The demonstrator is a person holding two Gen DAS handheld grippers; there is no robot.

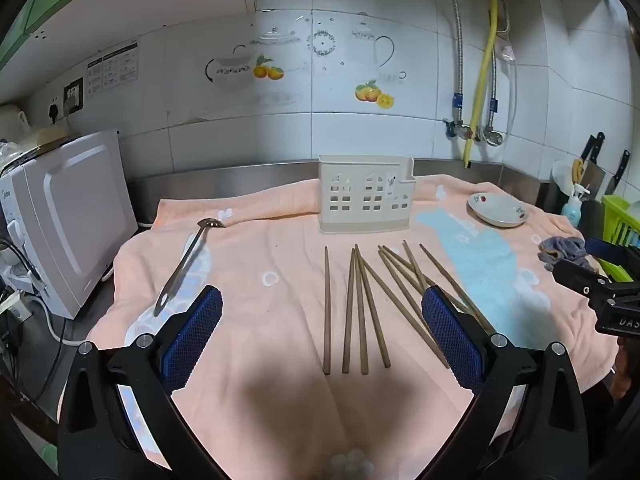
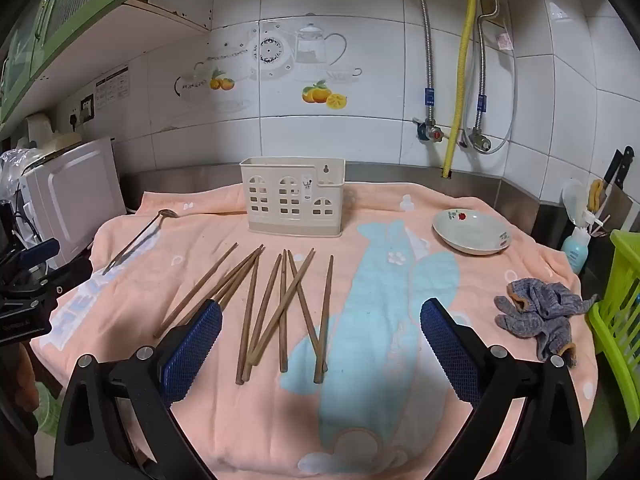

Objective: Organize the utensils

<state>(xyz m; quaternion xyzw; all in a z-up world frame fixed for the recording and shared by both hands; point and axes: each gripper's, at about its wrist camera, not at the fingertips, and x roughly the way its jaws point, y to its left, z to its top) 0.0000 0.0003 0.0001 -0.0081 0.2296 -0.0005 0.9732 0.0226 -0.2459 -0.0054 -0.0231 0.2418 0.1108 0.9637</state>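
Nearest my lenses are the blue mesh pads (image 1: pixel 192 336) of my left gripper (image 1: pixel 322 332), standing wide apart with nothing between them, low over the peach-pink towel with the pale blue whale print (image 1: pixel 248 248) that covers the counter. My right gripper (image 2: pixel 321 342) hangs the same way, fingers spread and empty.

The brown wooden chopsticks (image 2: pixel 280 304) lie loose on the towel in front of both grippers, roughly lengthwise toward me, some crossing each other. I count about 9 in the left wrist view, though the overlaps make that uncertain. Behind them, upright near the steel backsplash, stands the cream plastic utensil holder with window-shaped cutouts (image 1: pixel 366 196), apparently empty. A long-handled steel slotted spoon (image 1: pixel 188 256) lies well to the left, and a small white ceramic dish with a red motif (image 2: pixel 472 232) sits to the right.

I judge nothing is sorted yet, so the first pick is the step in hand. I would start with the lone chopstick at the left edge of the spread, since it touches no other. I should close across its shaft near the middle so it stays level, lift clear of the cloth, then tip it upright before lowering it into the holder. The crossed ones want the top stick taken first, or the others will drag.
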